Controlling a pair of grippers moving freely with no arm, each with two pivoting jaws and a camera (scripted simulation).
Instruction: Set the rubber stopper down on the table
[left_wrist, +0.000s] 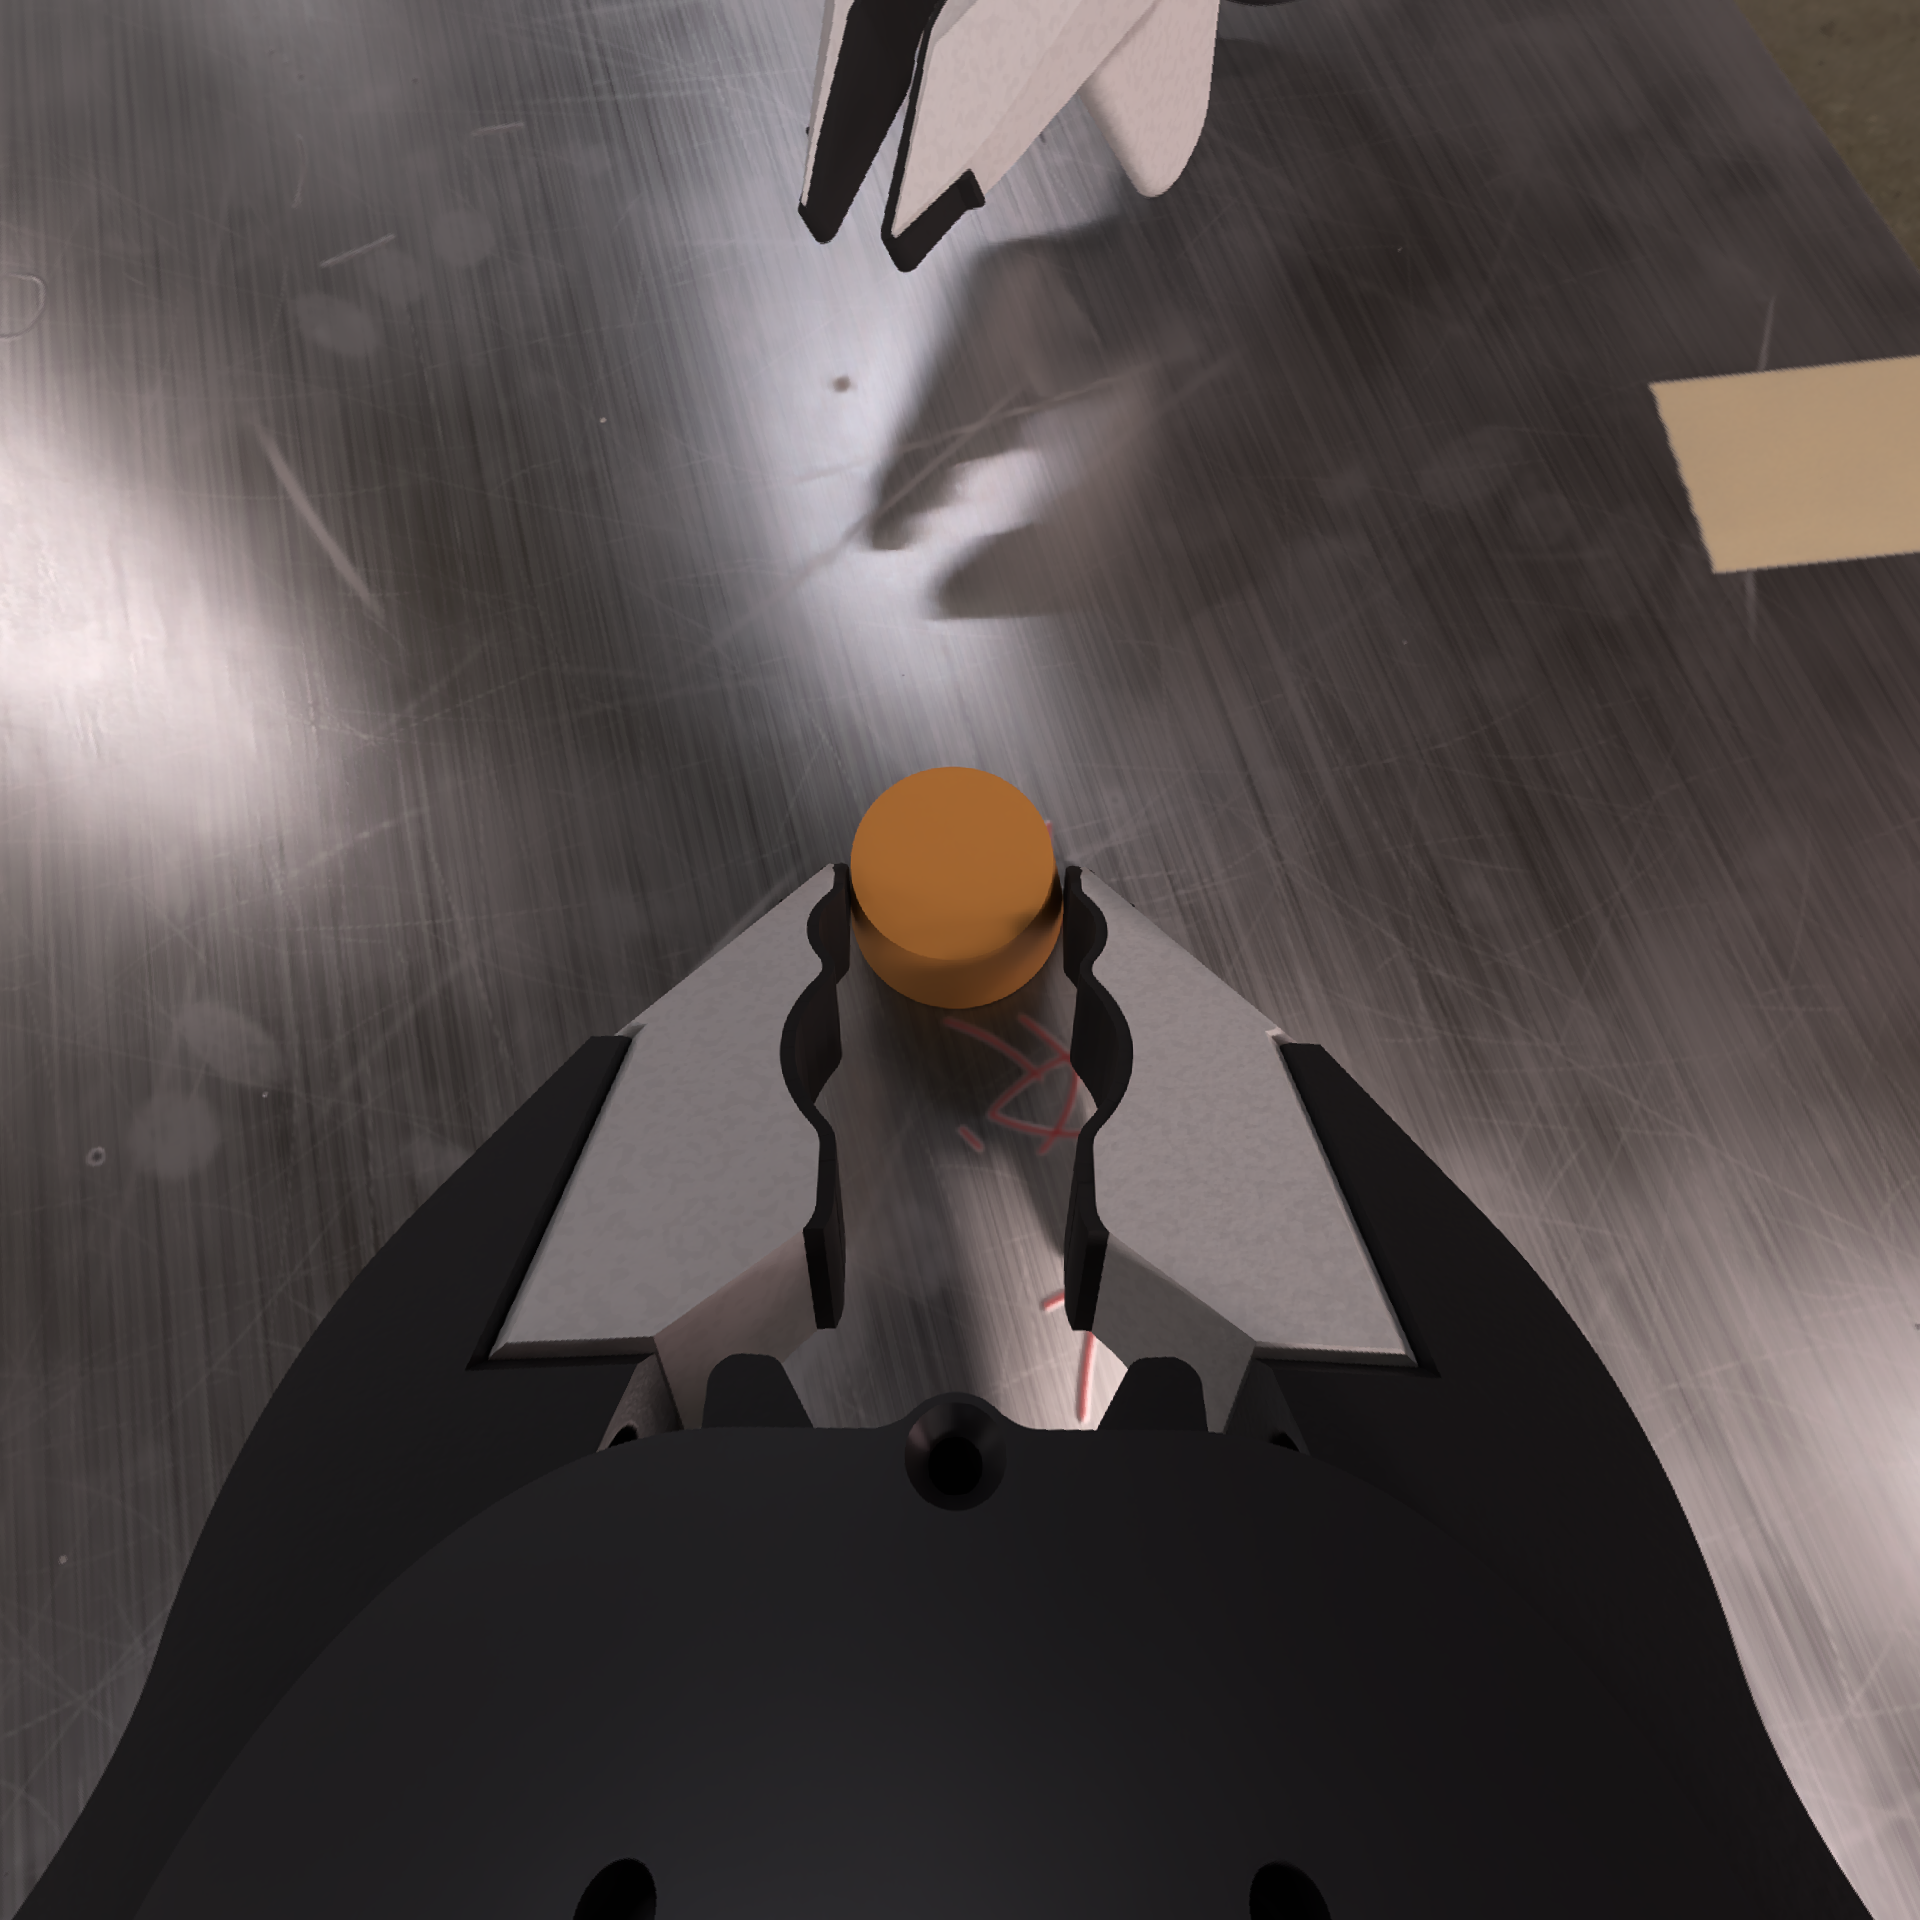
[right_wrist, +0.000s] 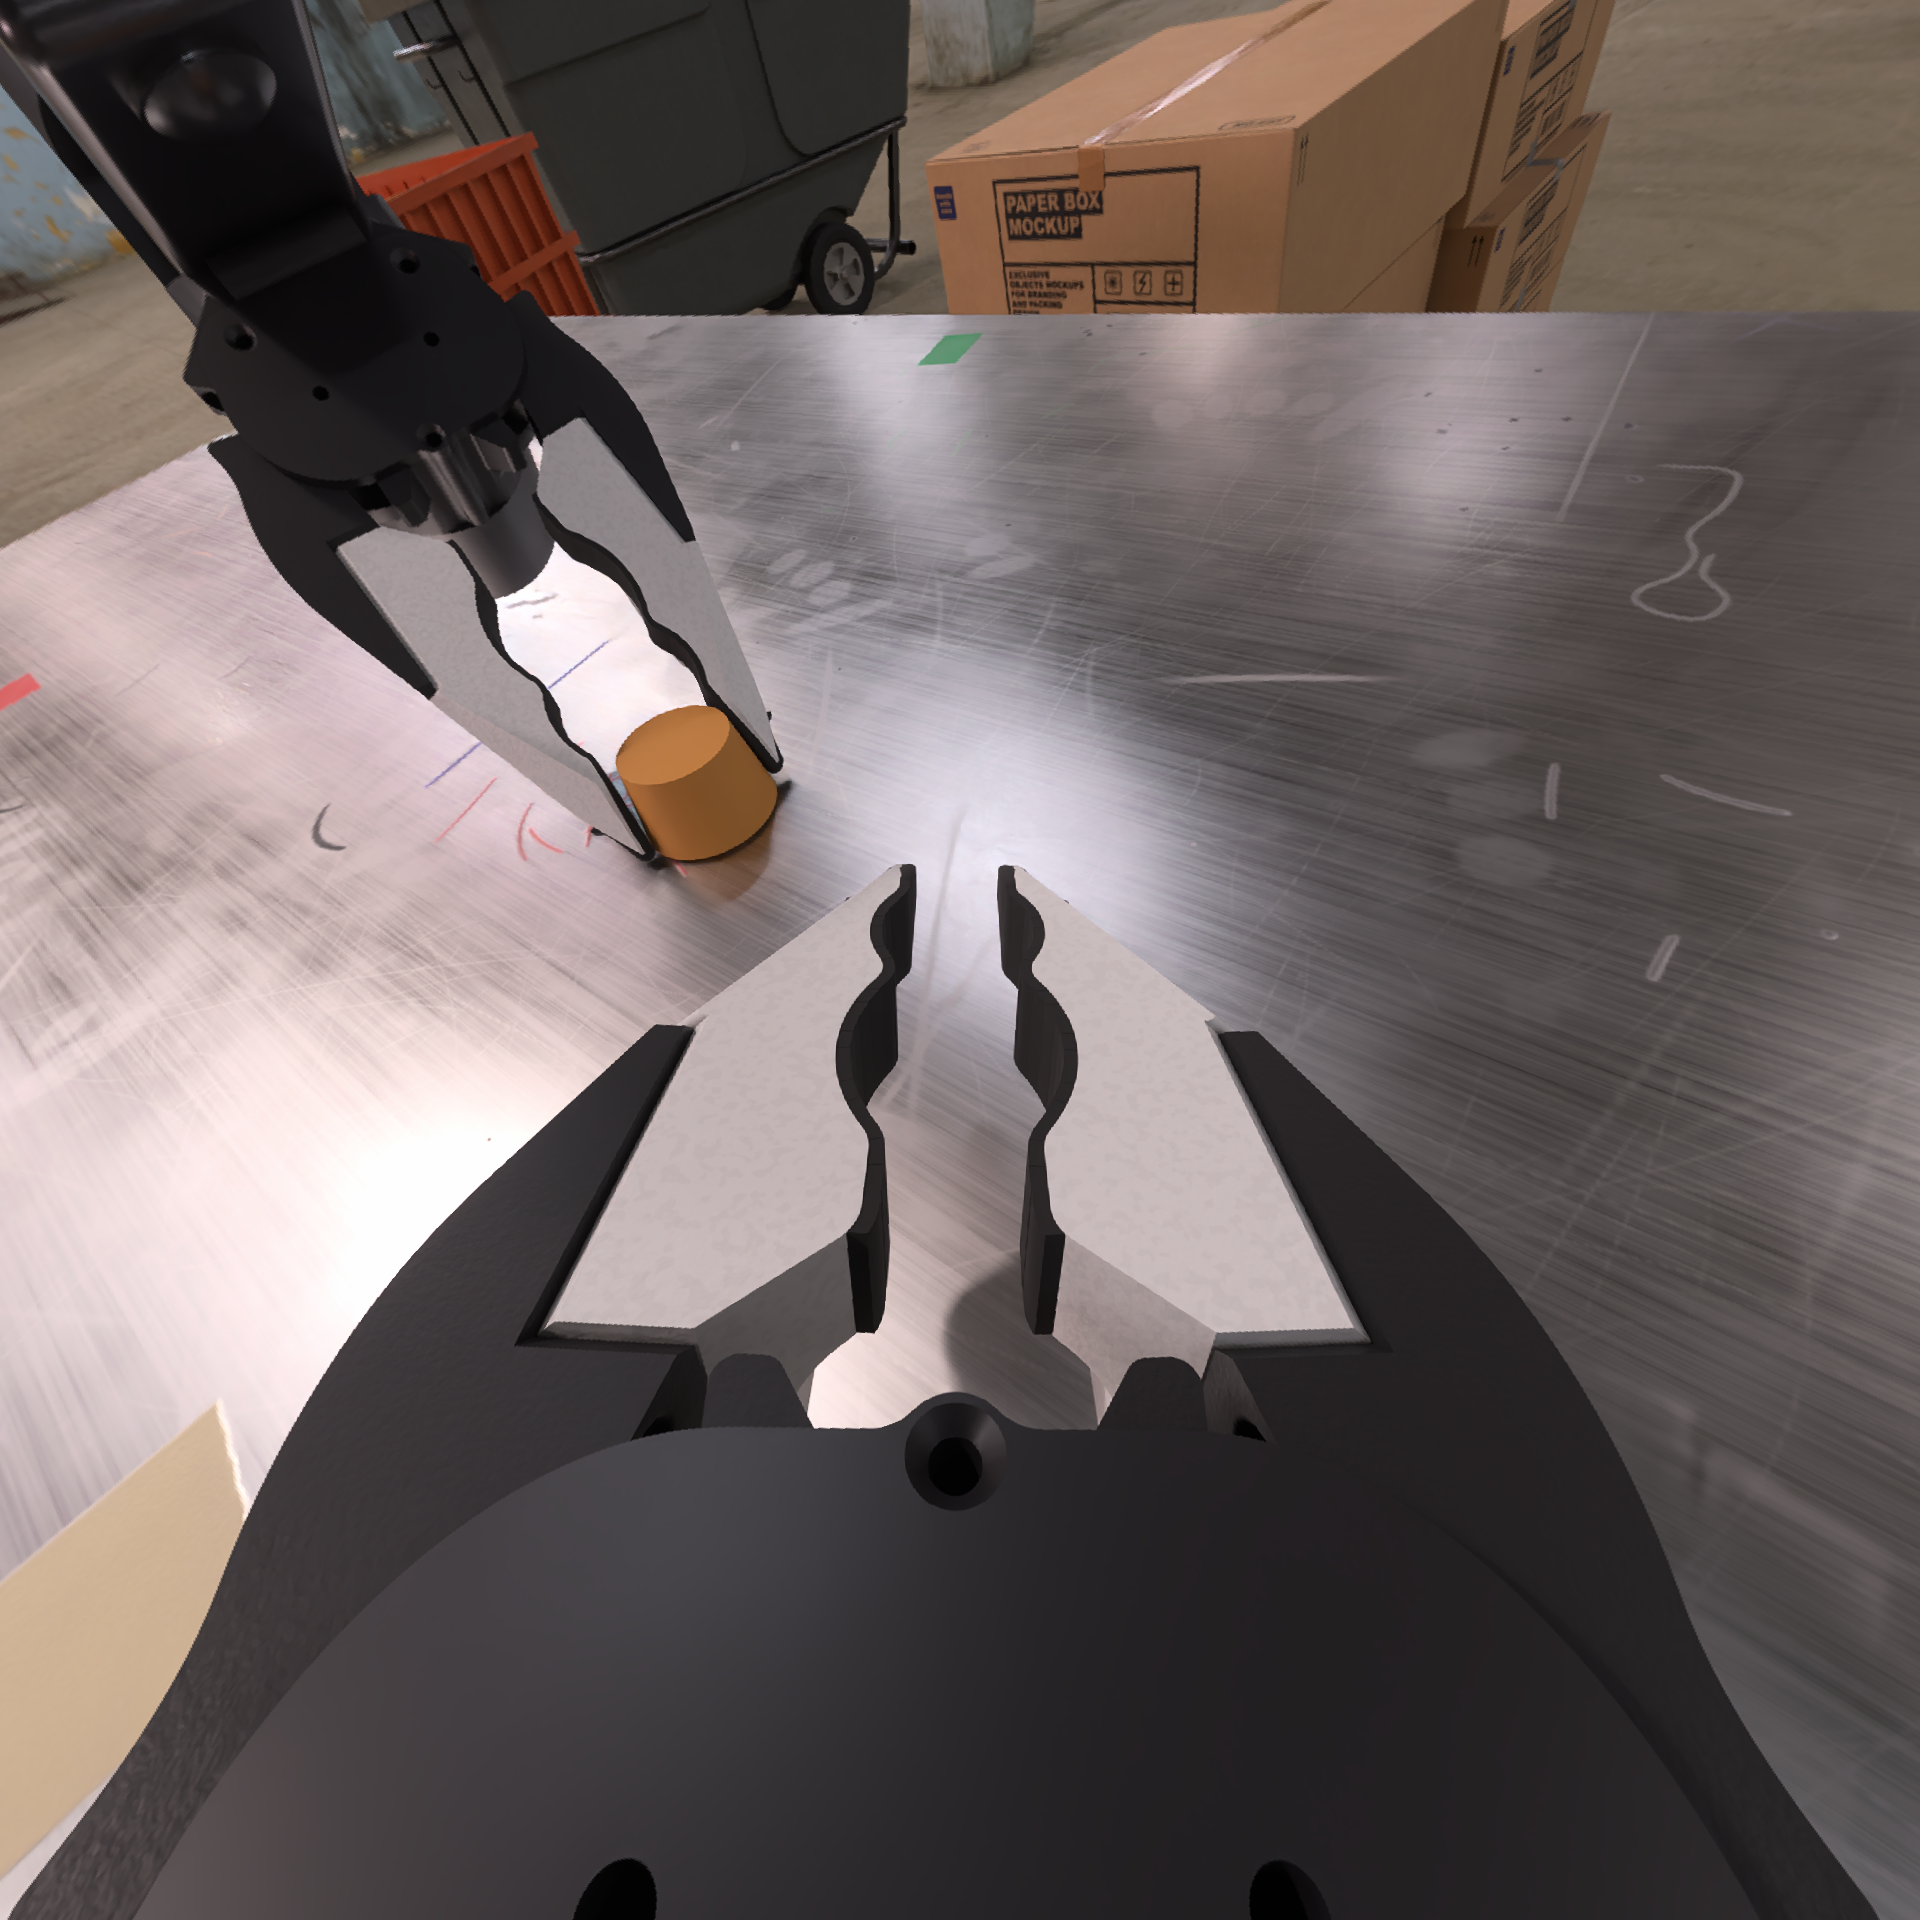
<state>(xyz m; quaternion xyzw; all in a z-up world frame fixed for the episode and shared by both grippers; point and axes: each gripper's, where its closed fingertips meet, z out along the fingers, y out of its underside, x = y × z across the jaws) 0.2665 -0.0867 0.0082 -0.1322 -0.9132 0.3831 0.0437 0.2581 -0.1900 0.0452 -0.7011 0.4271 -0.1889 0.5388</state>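
The rubber stopper (left_wrist: 951, 831) is an orange tapered plug, upright with its narrow end up. My left gripper (left_wrist: 954, 894) is shut on it, with a fingertip against each side. In the right wrist view the stopper (right_wrist: 696, 779) sits low in the left gripper (right_wrist: 709, 808), with its base at the scratched metal table (right_wrist: 1351, 831). I cannot tell whether it touches. My right gripper (right_wrist: 956, 883) is empty with its jaws slightly apart, above the table just right of the stopper. It also shows at the top of the left wrist view (left_wrist: 862, 239).
A beige strip (left_wrist: 1797, 468) lies on the table, also seen in the right wrist view (right_wrist: 104, 1610). Green tape (right_wrist: 949, 348) and red tape (right_wrist: 16, 691) mark the table. Cardboard boxes (right_wrist: 1195, 187), a grey wheeled bin (right_wrist: 707, 135) and a red crate (right_wrist: 488, 218) stand beyond the far edge.
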